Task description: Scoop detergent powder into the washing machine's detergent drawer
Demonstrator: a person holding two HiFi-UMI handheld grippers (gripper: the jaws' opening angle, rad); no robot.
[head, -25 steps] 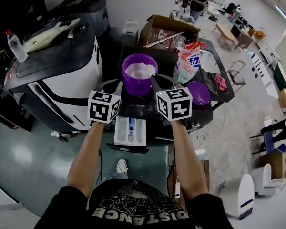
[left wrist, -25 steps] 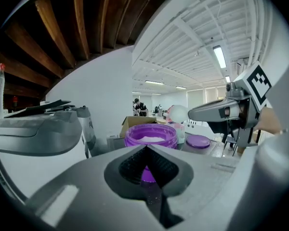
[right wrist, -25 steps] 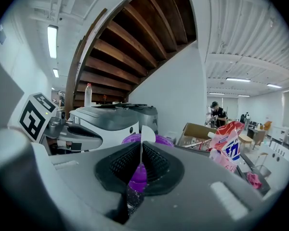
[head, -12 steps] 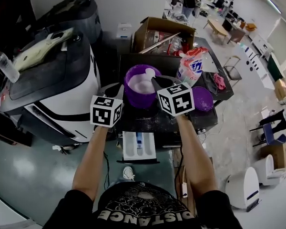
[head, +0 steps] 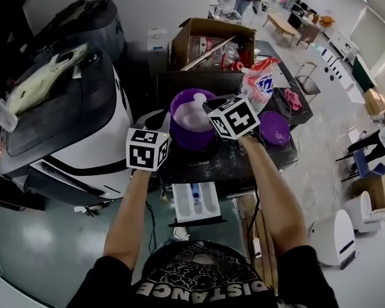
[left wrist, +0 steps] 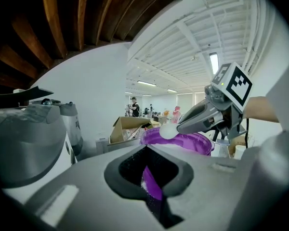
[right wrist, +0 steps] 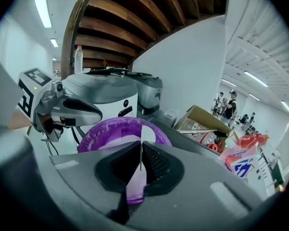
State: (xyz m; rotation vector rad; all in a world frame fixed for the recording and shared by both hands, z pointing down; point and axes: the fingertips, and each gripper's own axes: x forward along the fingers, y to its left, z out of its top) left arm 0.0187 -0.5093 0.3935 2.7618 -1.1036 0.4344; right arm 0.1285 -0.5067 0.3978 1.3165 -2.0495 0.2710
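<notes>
A purple tub (head: 194,135) of white detergent powder stands on the dark machine top. My left gripper (head: 162,118) is at its left wall, shut on the purple rim (left wrist: 149,184). My right gripper (head: 206,105) reaches over the tub's near right rim, shut on a white scoop (left wrist: 166,132). The right gripper view shows the scoop's handle edge-on between the jaws and its bowl (right wrist: 147,133) over the powder. The white detergent drawer (head: 207,205) is pulled open below, toward me, with a blue insert in the middle.
The tub's purple lid (head: 273,128) lies to the right, with a detergent bag (head: 259,81) behind it. An open cardboard box (head: 208,42) sits at the back. A white and black machine (head: 64,124) is at the left. People stand far behind.
My right gripper has moved forward over the tub with the scoop. The left gripper stays on the tub's left rim. The whole view has shifted a little.
</notes>
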